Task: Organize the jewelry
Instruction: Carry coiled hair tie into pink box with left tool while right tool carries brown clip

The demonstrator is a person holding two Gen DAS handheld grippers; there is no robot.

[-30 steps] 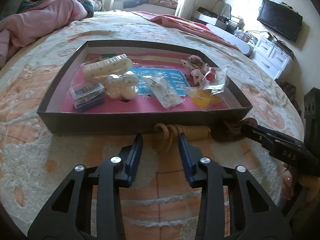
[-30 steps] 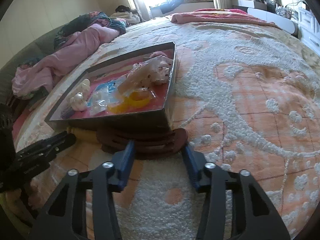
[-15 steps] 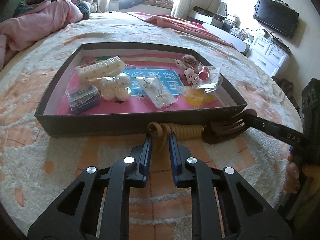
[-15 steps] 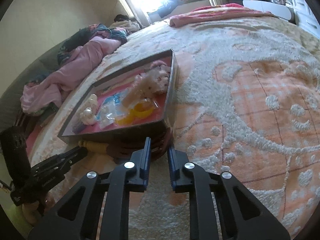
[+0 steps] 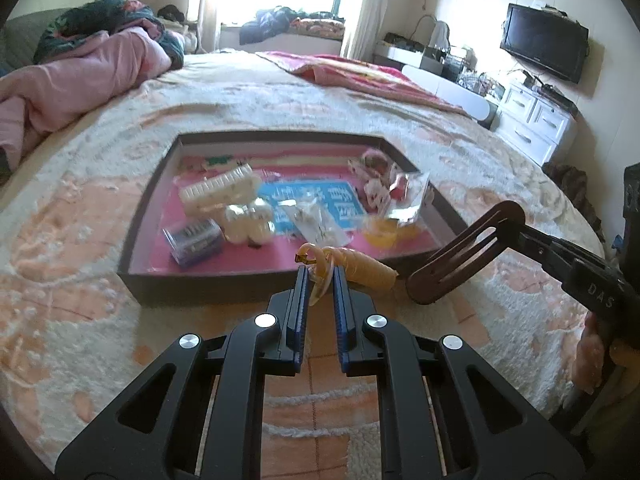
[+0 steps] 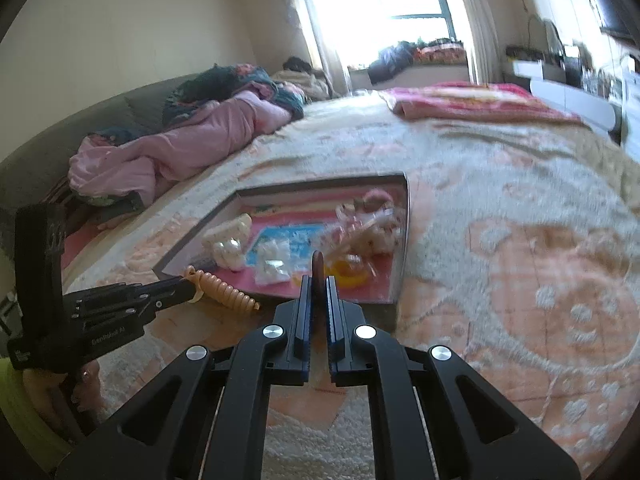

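A dark shallow box (image 5: 208, 286) with a pink floor lies on the bed and holds small jewelry packets and hair clips. My left gripper (image 5: 318, 270) is shut on a tan coiled hair tie (image 5: 362, 266), lifted over the box's near wall; it also shows in the right wrist view (image 6: 224, 286). My right gripper (image 6: 318, 280) is shut on a dark brown hair clip (image 6: 318, 264), seen edge-on. In the left wrist view the brown clip (image 5: 464, 256) hangs in the air right of the box.
A white clip (image 5: 218, 190), a blue case (image 5: 194, 240), clear packets (image 5: 316, 220) and a yellow ring (image 5: 386, 234) lie in the box. A fluffy peach bedspread (image 6: 520, 264) surrounds it. Pink bedding (image 5: 80, 76) is piled at the far left.
Both grippers closed on their items and lifted them off the bedspread. The coiled tie and the brown clip now hang above the box's near edge.
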